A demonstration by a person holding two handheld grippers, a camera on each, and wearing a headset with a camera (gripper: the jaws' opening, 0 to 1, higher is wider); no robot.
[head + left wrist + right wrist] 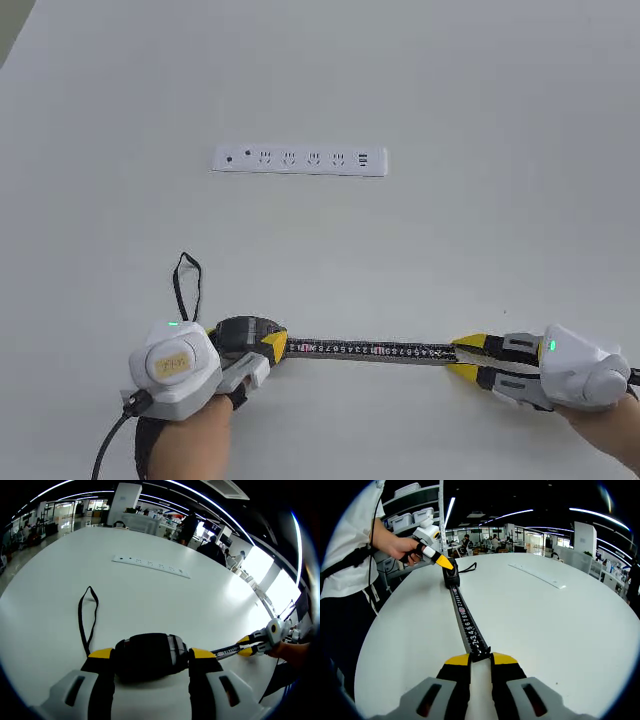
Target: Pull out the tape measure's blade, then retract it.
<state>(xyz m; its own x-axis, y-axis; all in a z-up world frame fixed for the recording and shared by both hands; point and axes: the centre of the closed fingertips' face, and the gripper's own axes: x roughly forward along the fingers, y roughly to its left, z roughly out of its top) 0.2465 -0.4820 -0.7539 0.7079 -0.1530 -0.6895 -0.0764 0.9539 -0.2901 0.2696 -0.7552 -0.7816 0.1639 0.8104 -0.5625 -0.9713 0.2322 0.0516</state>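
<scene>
Black tape measure case (pixel 243 336) sits near the desk's (pixel 480 240) front edge, clamped in your left claw (pixel 152 654). Your right claw (pixel 480 660) pinches the tip of the blade (pixel 370 350), which lies drawn out along the desk between the two. A white power strip (pixel 300 160) lies farther back.

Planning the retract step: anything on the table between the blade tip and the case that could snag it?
Nothing visible. The blade runs straight over bare table from the right gripper to the case in the left gripper. The power strip lies well beyond it; the strap loops away from the blade.
</scene>
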